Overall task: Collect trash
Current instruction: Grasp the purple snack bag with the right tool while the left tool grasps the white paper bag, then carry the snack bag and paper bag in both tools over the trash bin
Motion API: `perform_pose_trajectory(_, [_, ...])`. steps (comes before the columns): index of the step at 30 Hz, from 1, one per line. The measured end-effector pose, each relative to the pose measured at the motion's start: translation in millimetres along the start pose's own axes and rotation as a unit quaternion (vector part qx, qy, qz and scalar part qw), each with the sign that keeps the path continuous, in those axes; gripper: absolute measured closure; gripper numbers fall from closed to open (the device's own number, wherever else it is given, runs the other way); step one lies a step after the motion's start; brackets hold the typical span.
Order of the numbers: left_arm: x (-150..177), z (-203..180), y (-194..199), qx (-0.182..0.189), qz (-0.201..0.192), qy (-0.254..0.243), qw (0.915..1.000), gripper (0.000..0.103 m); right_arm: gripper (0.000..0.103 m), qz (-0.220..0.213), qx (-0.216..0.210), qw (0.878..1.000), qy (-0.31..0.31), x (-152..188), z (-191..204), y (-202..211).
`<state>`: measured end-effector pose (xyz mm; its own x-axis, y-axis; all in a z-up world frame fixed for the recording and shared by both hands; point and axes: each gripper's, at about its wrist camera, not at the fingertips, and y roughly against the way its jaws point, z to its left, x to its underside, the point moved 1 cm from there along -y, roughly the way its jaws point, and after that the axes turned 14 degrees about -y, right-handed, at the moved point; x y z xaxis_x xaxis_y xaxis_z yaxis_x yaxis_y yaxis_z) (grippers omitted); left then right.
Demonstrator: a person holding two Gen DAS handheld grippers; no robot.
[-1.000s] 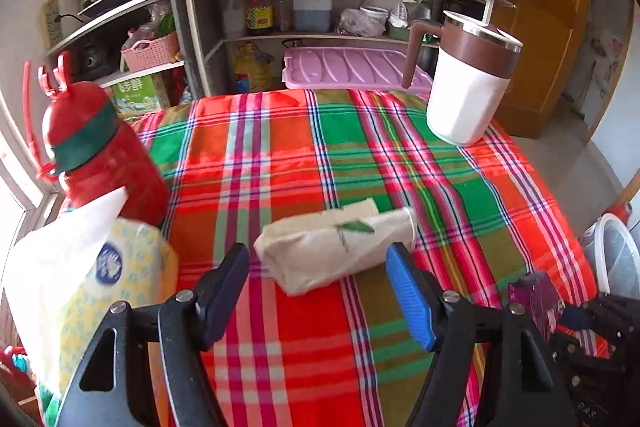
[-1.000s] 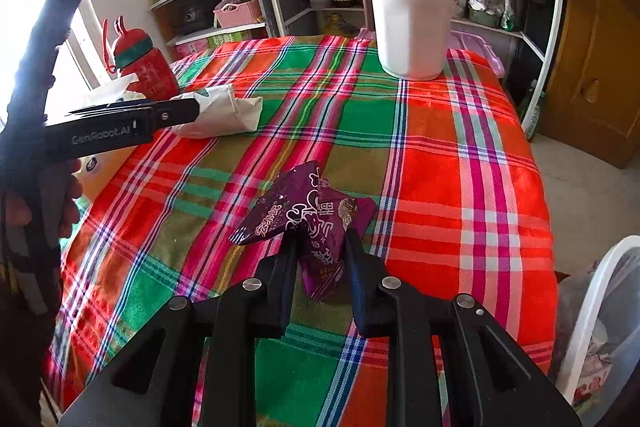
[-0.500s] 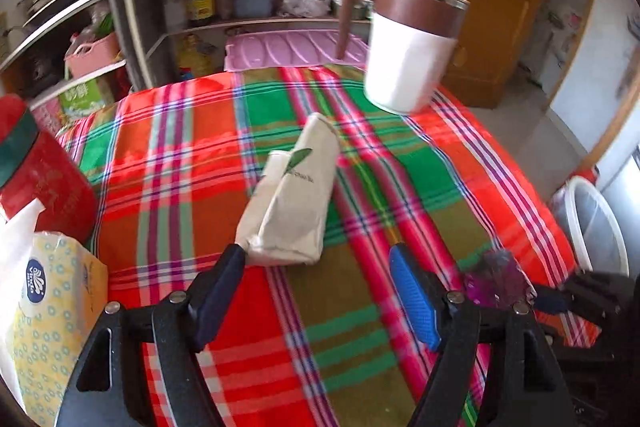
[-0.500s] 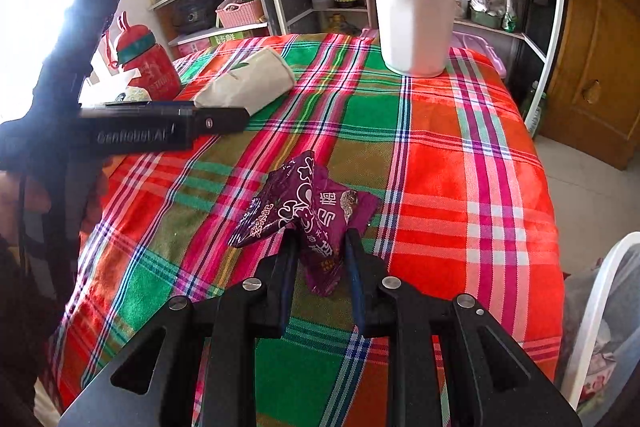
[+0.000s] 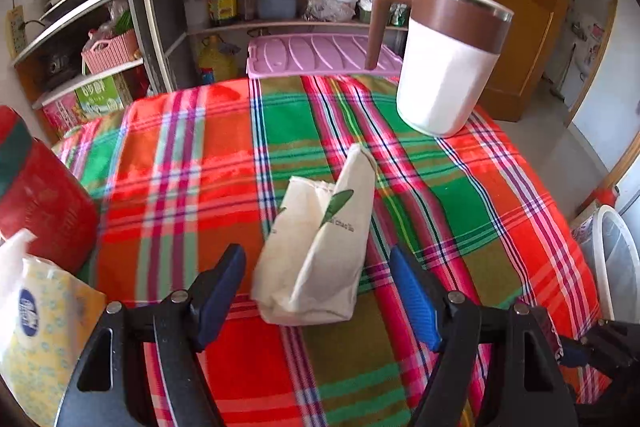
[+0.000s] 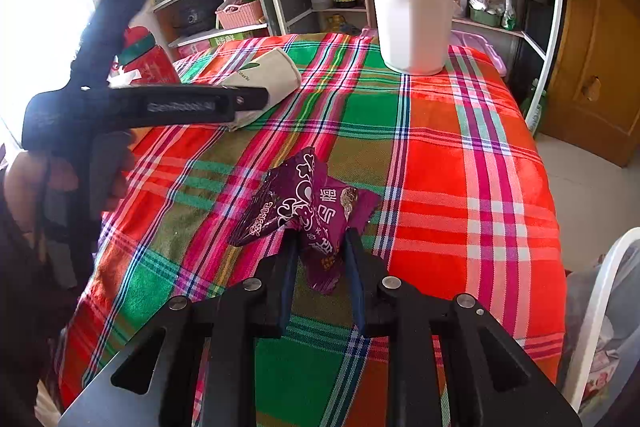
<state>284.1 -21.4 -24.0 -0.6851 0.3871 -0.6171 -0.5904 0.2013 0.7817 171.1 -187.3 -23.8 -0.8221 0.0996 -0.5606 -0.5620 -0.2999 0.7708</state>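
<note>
A white paper bag (image 5: 316,247) with a green leaf print lies on the plaid tablecloth (image 5: 192,179), pointing away from me. My left gripper (image 5: 318,259) is open. Its blue pads flank the bag's near end without touching it. The right wrist view shows the same left gripper (image 6: 248,99) from the side, held by a hand, in front of the bag (image 6: 272,75). My right gripper (image 6: 322,239) is shut on a crumpled purple snack wrapper (image 6: 308,199) and holds it just above the cloth near the table's front.
A white jug with a brown lid (image 5: 448,67) stands at the far right of the table. A red bottle (image 5: 36,195) and a tissue pack (image 5: 40,327) sit at the left edge. A white lined bin (image 6: 600,307) stands on the floor to the right. Kitchen shelves (image 5: 280,23) are behind the table.
The paper bag has turned from lying crosswise to pointing away and has slid a little farther up the table. My left gripper has followed it. The right gripper and wrapper have not moved.
</note>
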Motion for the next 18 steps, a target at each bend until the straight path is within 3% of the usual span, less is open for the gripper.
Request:
perform_pose_trajectory(2, [-2.1, -5.6, -4.7, -0.021, 0.003, -0.012, 0.9997, 0.027, 0.079, 0.001, -0.004, 1.0, -0.003, -0.6, -1.7, -0.2])
perform_pose_trajectory(6, [-6.8, -7.1, -13.9, -0.014, 0.008, 0.0, 0.9999, 0.028, 0.079, 0.001, -0.004, 1.0, -0.003, -0.7, -1.5, -0.7])
perform_pose_trajectory(11, [-8.7, -7.0, -16.2, -0.019, 0.008, 0.006, 0.9998, 0.045, 0.079, 0.002, -0.011, 1.0, -0.008, -1.4, -4.2, -0.5])
perform_pose_trajectory(18, [-8.6, -11.3, -14.3, -0.022, 0.009, 0.005, 0.9997, 0.051, 0.079, 0.003, -0.012, 1.0, -0.01, -1.6, -4.0, -1.0])
